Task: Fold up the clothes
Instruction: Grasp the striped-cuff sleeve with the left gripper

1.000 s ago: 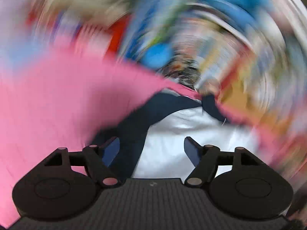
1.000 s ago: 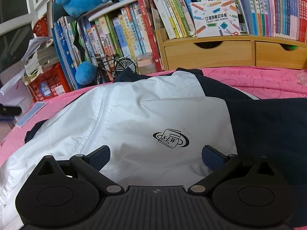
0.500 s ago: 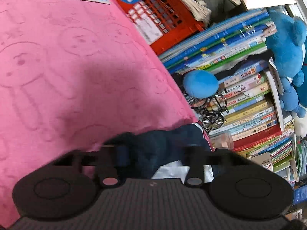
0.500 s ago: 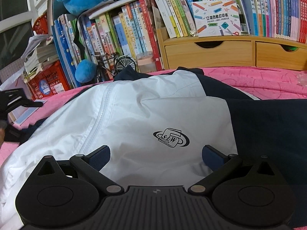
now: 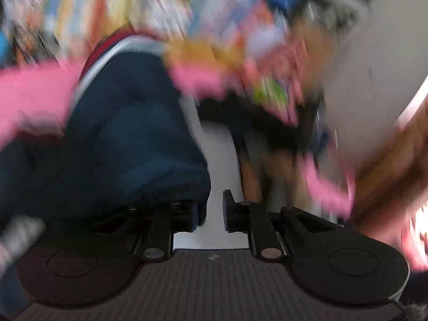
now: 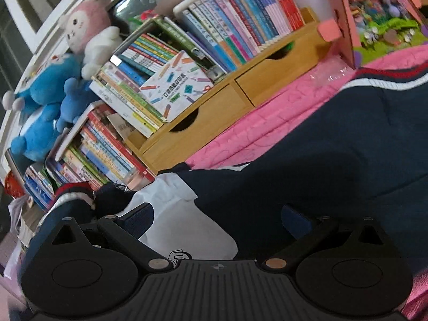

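Note:
A white and navy jacket [image 6: 187, 222] lies on the pink cloth [image 6: 267, 123]. In the blurred left wrist view its navy sleeve [image 5: 128, 139], with a red and white cuff [image 5: 107, 45] at the far end, is draped over the left finger. My left gripper [image 5: 211, 208] stands with only a narrow gap. Its jaws are opening, and white jacket fabric shows through the gap. From the right wrist view the raised cuff [image 6: 69, 195] shows at the left. My right gripper [image 6: 218, 215] hangs open just above the jacket's chest, with nothing between its fingers.
Behind the jacket stand rows of books [image 6: 165, 61], a wooden drawer unit [image 6: 214, 117], plush toys [image 6: 45, 101] and a pink toy house [image 6: 374, 18]. A person's bare arm [image 5: 388, 174] shows at the right of the left wrist view.
The left gripper went from wide open to nearly shut, then swung from the pink cloth by the red crate back over the jacket with the navy sleeve. The right gripper rolled and shifted right.

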A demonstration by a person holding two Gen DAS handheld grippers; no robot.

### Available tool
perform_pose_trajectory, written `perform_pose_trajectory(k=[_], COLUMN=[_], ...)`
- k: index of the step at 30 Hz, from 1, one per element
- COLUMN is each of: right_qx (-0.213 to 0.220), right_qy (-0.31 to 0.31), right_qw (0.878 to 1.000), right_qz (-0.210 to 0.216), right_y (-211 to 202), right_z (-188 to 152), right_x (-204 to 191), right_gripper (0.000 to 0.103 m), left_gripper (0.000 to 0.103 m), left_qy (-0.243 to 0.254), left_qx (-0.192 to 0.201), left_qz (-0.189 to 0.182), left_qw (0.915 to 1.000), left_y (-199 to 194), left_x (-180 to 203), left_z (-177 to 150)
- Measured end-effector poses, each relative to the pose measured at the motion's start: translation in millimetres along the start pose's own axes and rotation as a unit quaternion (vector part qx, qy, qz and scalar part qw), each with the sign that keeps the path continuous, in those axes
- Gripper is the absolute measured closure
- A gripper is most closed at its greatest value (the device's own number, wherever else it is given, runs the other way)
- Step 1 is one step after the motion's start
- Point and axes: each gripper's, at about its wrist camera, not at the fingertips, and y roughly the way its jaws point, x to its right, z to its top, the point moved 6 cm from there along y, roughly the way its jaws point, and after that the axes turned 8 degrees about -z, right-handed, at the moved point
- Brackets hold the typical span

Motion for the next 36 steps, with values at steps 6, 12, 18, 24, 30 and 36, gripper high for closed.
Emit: perform_pose_trajectory(k=[6, 12, 18, 24, 30, 36], right_qx=[0.019, 0.045, 0.021, 0.022, 0.015, 0.013], right_qy=[-0.02, -0.015, -0.038, -0.064, -0.068, -0.07], right_qw=[0.999, 0.998, 0.999, 0.998, 0.998, 0.997], right_qz=[0.024, 0.032, 0.023, 0.006, 0.003, 0.002], right_y=[-11.0, -20.7, -11.6, -9.1, -6.7, -6.5], right_z=[-0.1, 5.5, -2.7, -5.9, -6.5, -6.8], right_x=[-7.1, -4.8, -13.7, -17.0, -17.2, -17.8], right_gripper=[0.0, 0.0, 0.0, 0.0, 0.0, 0.0], left_gripper=[0.084, 0.039, 0.002, 0.002, 0.069, 0.086], left_qy=[-0.053, -0.047, -0.054, 0.0, -0.031, -0.092], left_qx=[-0.057, 0.034, 0.13, 0.017, 0.011, 0.111], left_qz=[-0.039, -0.078, 0.214, 0.322, 0.363, 0.393], left_qw=[0.9962, 0.9953, 0.9667, 0.9465, 0.9313, 0.9084], left_y=[2.0, -79.3, -115.1, -35.9, -39.2, -136.7], left_x=[4.6, 16.2, -67.4, -119.6, -147.5, -159.8], left_z=[-59.3, -32.1, 37.6, 59.5, 53.0, 41.6])
